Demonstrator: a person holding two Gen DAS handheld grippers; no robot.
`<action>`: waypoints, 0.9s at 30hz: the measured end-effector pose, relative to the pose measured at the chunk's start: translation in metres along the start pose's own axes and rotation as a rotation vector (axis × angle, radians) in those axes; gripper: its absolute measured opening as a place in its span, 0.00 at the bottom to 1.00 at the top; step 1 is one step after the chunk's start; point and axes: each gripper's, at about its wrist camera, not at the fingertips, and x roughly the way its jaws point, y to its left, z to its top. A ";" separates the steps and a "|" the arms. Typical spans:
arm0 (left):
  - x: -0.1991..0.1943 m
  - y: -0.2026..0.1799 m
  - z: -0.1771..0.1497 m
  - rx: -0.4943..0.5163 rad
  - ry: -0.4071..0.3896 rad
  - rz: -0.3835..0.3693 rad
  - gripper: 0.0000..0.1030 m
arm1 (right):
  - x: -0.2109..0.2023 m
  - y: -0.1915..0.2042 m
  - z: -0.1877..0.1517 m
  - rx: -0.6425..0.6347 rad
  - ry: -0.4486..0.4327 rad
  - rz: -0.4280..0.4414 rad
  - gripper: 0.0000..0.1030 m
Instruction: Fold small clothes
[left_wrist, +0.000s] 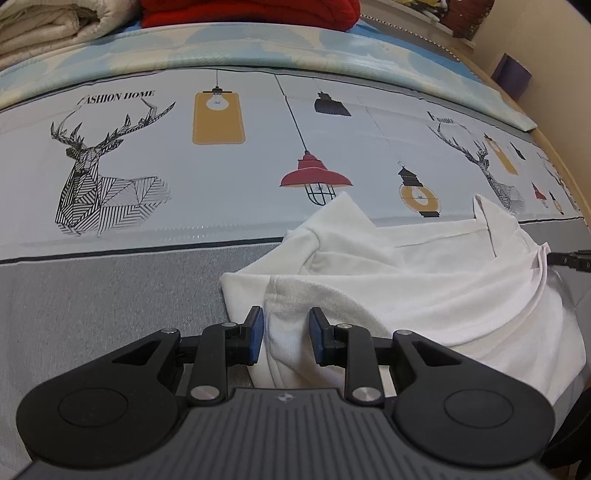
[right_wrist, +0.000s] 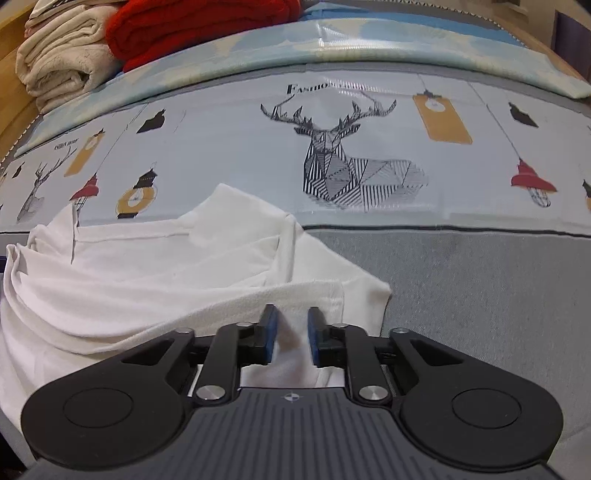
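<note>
Lying rumpled (partly folded), white garment (left_wrist: 424, 280) on bedsheet (left_wrist: 110, 288)

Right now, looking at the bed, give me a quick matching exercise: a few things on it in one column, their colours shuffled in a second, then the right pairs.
Things:
1. garment being folded
2. folded knit at the far edge
3. folded blanket beside the knit
4. hanging lamp print

Colours:
A. red
B. cream
C. white
D. red shade, black cage

Pairs: 1-C, 2-A, 3-B, 4-D
</note>
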 end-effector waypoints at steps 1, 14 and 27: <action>0.001 0.000 0.000 0.003 0.000 -0.001 0.29 | -0.001 -0.001 0.001 0.001 -0.009 -0.005 0.03; 0.011 0.000 0.004 0.008 0.030 -0.016 0.29 | 0.001 -0.010 0.007 0.041 0.018 0.006 0.12; 0.013 -0.003 0.004 0.017 0.034 -0.001 0.31 | 0.007 -0.007 0.003 -0.015 0.051 -0.072 0.32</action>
